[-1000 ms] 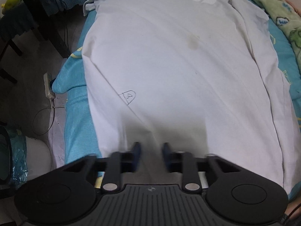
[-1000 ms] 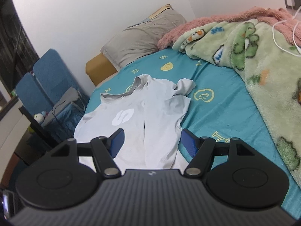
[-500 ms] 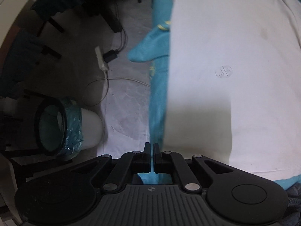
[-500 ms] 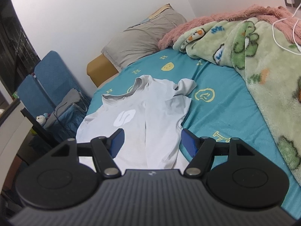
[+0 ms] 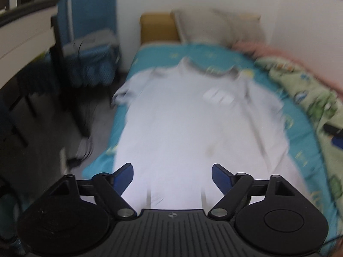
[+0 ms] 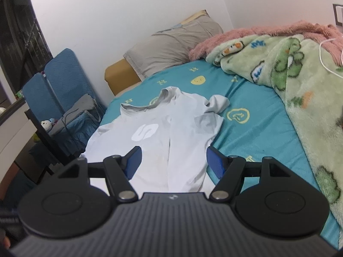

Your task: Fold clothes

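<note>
Chair [image 6: 57, 79]: blue; left of bed, well apart from the work
Left gripper [image 5: 172, 174]: jaws spread wide, holding nothing; above the shirt's near end; view blurred
Shirt [image 6: 171, 124]: white, flat on teal sheet [image 6: 257, 128]; collar toward pillow [image 6: 171, 45]; right side looks already folded inward
Right gripper [image 6: 173, 160]: jaws wide, empty; above the hem
Blanket [image 6: 300, 85]: green, right of shirt
Advice: pinch both fabric layers at an edge; carry it level, keeping the fold line straight

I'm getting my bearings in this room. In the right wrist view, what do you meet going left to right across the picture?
Blue chair → white T-shirt → teal bedsheet → green cartoon blanket.
</note>
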Motion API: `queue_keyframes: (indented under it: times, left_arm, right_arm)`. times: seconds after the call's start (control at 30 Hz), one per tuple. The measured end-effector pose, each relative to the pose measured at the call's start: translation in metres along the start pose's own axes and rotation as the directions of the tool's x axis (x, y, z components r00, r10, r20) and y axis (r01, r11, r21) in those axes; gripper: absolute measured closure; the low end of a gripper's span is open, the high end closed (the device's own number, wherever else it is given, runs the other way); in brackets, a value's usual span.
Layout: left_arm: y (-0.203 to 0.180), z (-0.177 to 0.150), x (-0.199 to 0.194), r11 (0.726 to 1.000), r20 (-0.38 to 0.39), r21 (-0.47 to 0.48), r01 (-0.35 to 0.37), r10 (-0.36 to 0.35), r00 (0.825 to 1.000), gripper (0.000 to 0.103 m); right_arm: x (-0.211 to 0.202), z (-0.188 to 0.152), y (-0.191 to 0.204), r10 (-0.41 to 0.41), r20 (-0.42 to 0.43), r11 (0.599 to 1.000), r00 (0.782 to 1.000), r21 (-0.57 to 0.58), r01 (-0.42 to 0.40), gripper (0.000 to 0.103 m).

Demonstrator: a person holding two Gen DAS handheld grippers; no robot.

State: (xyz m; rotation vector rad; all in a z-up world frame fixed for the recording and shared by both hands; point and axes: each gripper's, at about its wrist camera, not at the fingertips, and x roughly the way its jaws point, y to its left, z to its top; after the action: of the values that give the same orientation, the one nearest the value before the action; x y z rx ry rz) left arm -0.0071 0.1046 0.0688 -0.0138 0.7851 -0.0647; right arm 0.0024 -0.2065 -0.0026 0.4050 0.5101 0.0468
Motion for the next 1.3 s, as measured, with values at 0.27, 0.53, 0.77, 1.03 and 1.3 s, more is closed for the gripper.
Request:
queue_keyframes:
  times: [0.27,0.53,0.77,1.03,1.3]
  left_arm:
    - [-0.039,-0.019,0.055,0.997,0.178,-0.042,0.070,-0.062,0.982,0.004]
    - [0.006,-0.046,0.092,0.982,0.116,-0.175,0.076,-0.056,0.992,0.001]
    - [0.017,-0.051,0.101,0.974,0.046,-0.219,0.067,-0.058,0.997,0.001]
    - [0.005,-0.053,0.105,0.978,0.037,-0.194,0.079,-0.073,0.997,0.001]
    - [-0.002,-0.059,0.114,0.982,0.035,-0.152,0.115,-0.111,0.993,0.001]
  right_arm:
    - [0.005,-0.004,0.005,-0.012,0.041,0.999,0.999,-0.047,0.014,0.034]
    - [0.029,-0.009,0.009,-0.035,0.026,0.998,0.999,-0.050,0.036,0.034]
    - [0.059,-0.018,0.004,-0.084,0.003,0.996,0.996,-0.041,0.084,0.034]
    - [0.081,-0.004,-0.025,-0.042,0.025,0.995,0.999,0.089,0.040,0.034]
    - [0.161,0.017,-0.125,-0.096,0.007,0.896,0.995,0.437,0.083,0.033]
